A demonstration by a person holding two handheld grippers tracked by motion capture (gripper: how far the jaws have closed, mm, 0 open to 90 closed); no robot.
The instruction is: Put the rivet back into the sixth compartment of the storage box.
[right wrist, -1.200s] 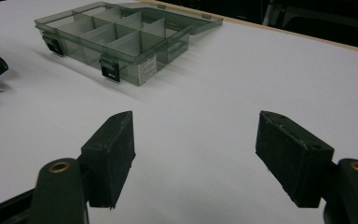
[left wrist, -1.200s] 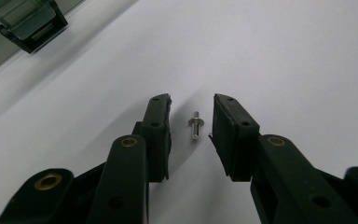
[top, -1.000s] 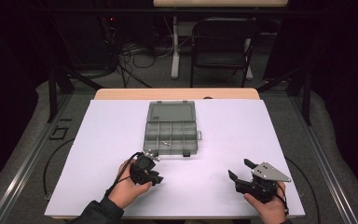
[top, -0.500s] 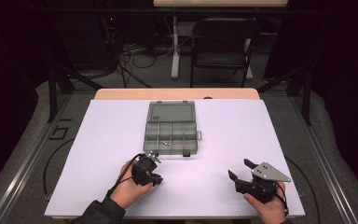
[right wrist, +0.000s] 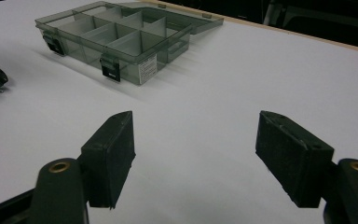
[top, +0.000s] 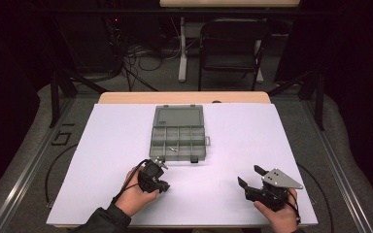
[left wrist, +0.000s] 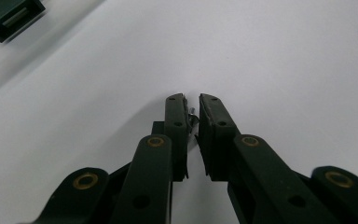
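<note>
Closure of the left gripper is the change of note: its jaws have just been closing, and in the left gripper view they stand nearly together with a small metal part, apparently a screw, pinched between the pads just above the white worktop. The high view places this gripper at lower centre-left of the frame, no farther from the organizer box than in the earlier high views, just below the box's near left corner. Judgement: the pick appears made, and the next step is probably a lift and short carry to one of the box's open compartments, where at least one small metal item already lies in the front row. The right gripper rests at lower right of the high view, jaws wide apart and holding nothing; its own view shows both pads spread over bare worktop, with the box at upper left. The box lid lies folded flat toward the top of the frame, so the compartments stand exposed from above. Open room is generous: bare surface lies left, right and between the two grippers, and the worktop's edges are well apart from both. The near wall of the box and its latches are the only obstruction on the carry path.
</note>
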